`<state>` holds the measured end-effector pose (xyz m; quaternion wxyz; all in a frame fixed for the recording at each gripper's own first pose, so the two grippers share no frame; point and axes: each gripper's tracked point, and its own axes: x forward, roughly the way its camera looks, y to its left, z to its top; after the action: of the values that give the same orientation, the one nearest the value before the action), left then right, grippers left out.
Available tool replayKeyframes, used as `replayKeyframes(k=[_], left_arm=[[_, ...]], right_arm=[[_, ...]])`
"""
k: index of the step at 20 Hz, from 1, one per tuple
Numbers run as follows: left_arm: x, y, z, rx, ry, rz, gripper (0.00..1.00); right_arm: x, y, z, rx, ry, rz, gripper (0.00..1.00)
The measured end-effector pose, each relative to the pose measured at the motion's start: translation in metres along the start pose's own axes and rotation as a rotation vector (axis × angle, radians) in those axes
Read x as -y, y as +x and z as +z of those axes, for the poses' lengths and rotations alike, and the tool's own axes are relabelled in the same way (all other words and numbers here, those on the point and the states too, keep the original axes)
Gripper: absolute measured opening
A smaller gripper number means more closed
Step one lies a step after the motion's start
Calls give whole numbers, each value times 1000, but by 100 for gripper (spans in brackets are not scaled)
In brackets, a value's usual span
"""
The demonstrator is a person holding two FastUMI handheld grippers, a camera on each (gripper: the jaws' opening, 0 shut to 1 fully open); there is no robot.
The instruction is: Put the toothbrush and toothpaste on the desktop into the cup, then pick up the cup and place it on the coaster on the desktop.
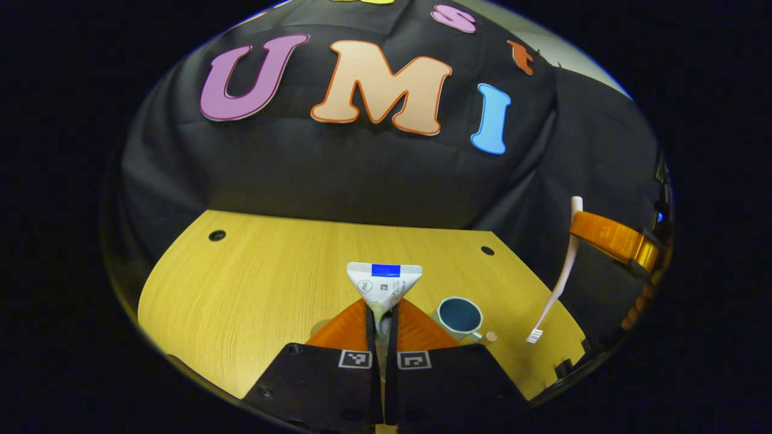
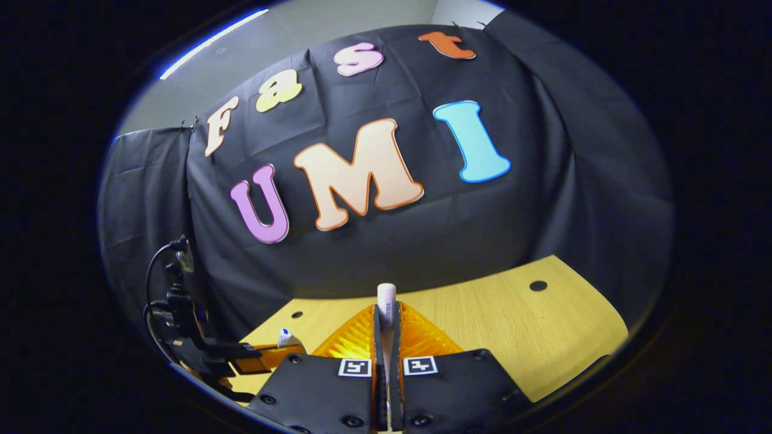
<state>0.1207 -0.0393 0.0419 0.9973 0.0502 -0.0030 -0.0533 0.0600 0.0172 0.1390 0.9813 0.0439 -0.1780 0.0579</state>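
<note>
- The tabletop is bare wood-look laminate, so anything dropped on it will probably skid a bit.
- The cup sits on the tabletop just right of the left gripper, mouth up. Looks like a small mug with a handle, so I'd guess rigid and heavier than the other two. Take it by the rim or wall; it likely breaks if dropped.
- The toothpaste tube is up off the tabletop, pinched by the left gripper near its narrow end, with the flat crimped end pointing away. It's soft and squishy, so a hard squeeze would deform it. The stiffer end near the cap is the better place to hold.
- The toothbrush hangs head-down above the tabletop, right of the cup, clamped in the right gripper with its handle tip poking past the fingers. It's light, stiff, thin, smooth plastic, so it could pivot or slip.
- I can't pick out the coaster for sure.
</note>
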Motion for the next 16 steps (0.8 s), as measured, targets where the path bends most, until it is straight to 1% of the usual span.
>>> replayKeyframes(k=[2, 4, 5, 7, 9, 10, 12, 14, 15, 16], left_arm=[[2, 9, 8, 57, 30, -29, 1], [3, 20, 14, 103, 43, -59, 1], [7, 23, 15, 119, 45, -83, 1], [16, 28, 22, 188, 50, -141, 1], [24, 32, 30, 239, 49, -183, 1], [30, 33, 30, 253, 46, -204, 1], [38, 37, 29, 272, 40, -232, 0], [46, 44, 29, 282, 40, -252, 1], [50, 46, 29, 284, 39, -262, 1], [55, 49, 30, 287, 37, -273, 1]], right_arm=[[2, 19, 1, 64, -22, -23, 5], [6, 41, -15, 81, -29, -43, 5], [8, 48, -27, 67, -22, -53, 5], [15, 59, -51, 56, -31, -82, 5], [21, 63, -70, 51, -22, -98, 5], [26, 66, -77, 53, -17, -112, 4], [35, 69, -93, 41, -14, -133, 5], [39, 66, -108, 8, 5, -137, 7], [42, 62, -115, -20, 23, -143, 12], [44, 59, -116, -30, 41, -144, 13]])
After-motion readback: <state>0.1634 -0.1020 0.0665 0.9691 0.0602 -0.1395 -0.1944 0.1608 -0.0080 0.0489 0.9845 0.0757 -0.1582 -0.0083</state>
